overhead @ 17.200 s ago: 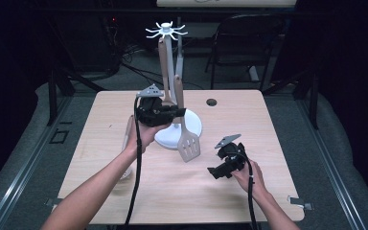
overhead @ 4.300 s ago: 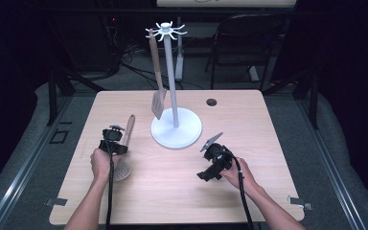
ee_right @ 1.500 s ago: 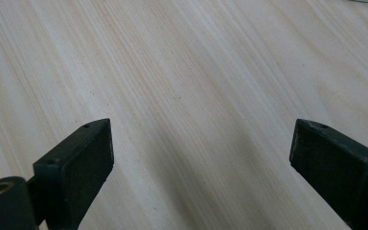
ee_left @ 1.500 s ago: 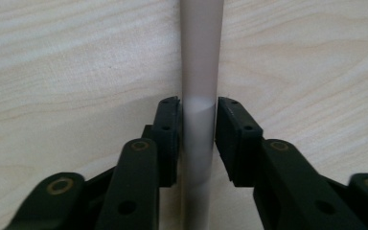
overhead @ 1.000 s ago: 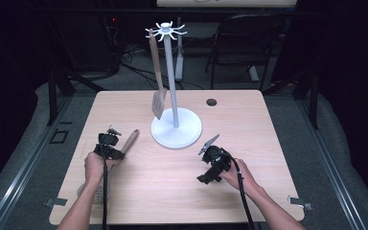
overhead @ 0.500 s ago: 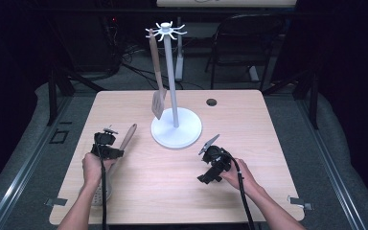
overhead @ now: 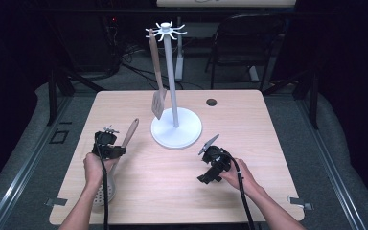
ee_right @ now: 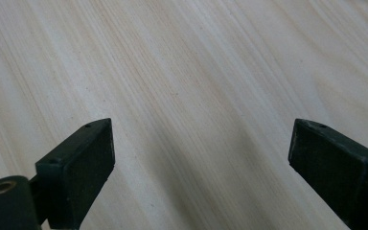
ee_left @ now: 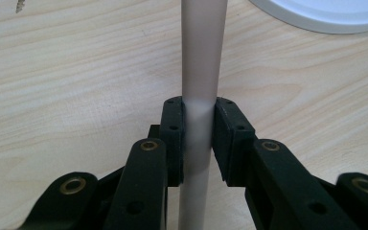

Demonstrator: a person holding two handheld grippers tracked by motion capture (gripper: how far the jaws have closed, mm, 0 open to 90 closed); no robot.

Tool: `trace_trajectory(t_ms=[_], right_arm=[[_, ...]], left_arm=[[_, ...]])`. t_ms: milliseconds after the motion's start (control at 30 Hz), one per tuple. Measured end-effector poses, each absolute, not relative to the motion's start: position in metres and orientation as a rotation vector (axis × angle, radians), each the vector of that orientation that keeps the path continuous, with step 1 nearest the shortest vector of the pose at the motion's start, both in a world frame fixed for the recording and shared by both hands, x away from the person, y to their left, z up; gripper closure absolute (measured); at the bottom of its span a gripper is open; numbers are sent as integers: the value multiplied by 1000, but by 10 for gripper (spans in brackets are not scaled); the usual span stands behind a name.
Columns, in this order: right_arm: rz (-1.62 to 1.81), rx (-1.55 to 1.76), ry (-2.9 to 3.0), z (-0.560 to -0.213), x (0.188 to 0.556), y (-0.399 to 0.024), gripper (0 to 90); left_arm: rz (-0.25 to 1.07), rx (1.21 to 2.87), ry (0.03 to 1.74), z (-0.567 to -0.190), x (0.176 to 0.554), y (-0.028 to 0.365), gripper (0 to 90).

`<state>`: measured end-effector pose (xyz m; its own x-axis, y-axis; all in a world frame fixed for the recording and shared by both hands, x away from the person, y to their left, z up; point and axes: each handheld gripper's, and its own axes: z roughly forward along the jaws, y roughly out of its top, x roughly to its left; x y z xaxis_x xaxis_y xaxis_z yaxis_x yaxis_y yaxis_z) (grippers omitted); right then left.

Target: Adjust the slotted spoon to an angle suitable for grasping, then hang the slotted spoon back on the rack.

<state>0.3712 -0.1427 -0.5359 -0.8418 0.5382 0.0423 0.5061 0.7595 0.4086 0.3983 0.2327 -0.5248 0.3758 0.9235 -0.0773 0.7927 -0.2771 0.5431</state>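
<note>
While the left tool (overhead: 109, 149) lifts its handle, the skimmer spoon (overhead: 106, 190) lies at the worktop's (overhead: 268, 124) near left edge; it looks light and stiff. From the left gripper view, the jaws squeeze the smooth wooden handle (ee_left: 200, 72), a good but slippery spot. From the right gripper view, the right tool (ee_right: 201, 158) is wide open, holding nothing. No writing shows.

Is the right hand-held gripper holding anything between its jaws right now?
No, the right hand-held gripper has its jaws wide apart with nothing between them but bare table.
</note>
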Motion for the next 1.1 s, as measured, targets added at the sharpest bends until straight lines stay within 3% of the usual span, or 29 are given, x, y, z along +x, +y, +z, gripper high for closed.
trace_trajectory(t_ms=[1100], right_arm=[[628, 855, 2877, -537, 370, -142, 91]], left_arm=[[501, 2032, 1341, -484, 375, 231, 756]])
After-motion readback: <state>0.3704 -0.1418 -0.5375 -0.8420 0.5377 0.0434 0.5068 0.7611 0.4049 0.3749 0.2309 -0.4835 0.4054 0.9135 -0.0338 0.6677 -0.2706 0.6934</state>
